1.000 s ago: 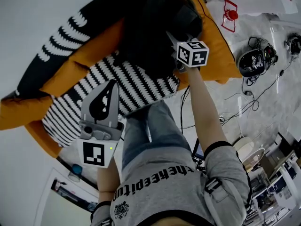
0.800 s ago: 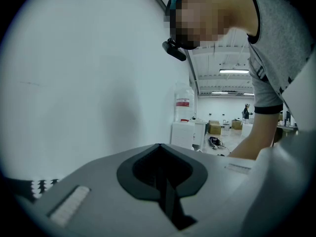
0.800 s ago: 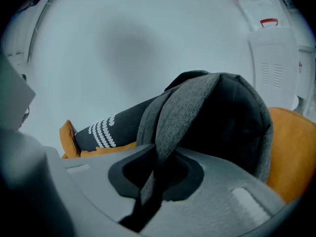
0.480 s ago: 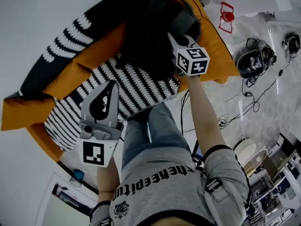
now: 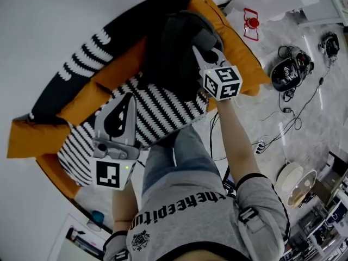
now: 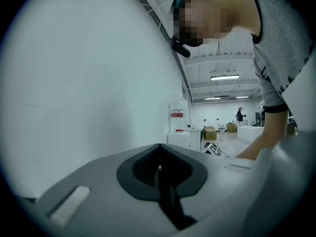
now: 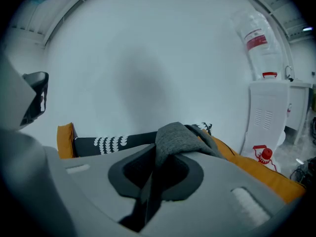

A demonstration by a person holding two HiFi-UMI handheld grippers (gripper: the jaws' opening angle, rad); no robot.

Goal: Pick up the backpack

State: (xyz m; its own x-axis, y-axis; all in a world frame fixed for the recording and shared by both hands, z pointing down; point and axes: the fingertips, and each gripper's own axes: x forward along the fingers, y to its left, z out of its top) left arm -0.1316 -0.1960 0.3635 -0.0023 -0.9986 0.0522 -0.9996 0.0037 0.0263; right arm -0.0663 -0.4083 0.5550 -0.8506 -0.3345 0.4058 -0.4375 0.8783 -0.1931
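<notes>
A dark backpack [image 5: 174, 48] lies on an orange sofa [image 5: 81, 86] beside black-and-white striped cushions [image 5: 163, 107]. My right gripper [image 5: 198, 50] is at the backpack's top and is shut on its grey handle strap [image 7: 173, 135]. The strap is folded over the pinched jaws in the right gripper view. These jaws have just been closing with the strap between them. My left gripper [image 5: 129, 95] hovers over the striped cushion at the sofa's front, jaws shut and holding nothing. In the left gripper view the left gripper [image 6: 159, 168] faces a bare white wall.
On the floor right of the sofa lie a black headset [image 5: 285, 72], loose cables [image 5: 283, 118] and a red-and-white item [image 5: 250, 23]. A white water dispenser [image 7: 266, 112] stands beyond the sofa's end. The person's legs [image 5: 179, 156] stand against the sofa's front.
The right gripper has closed on the grey strap and risen with it, pulling the backpack's top up. The left gripper has drifted up slightly, still shut.
</notes>
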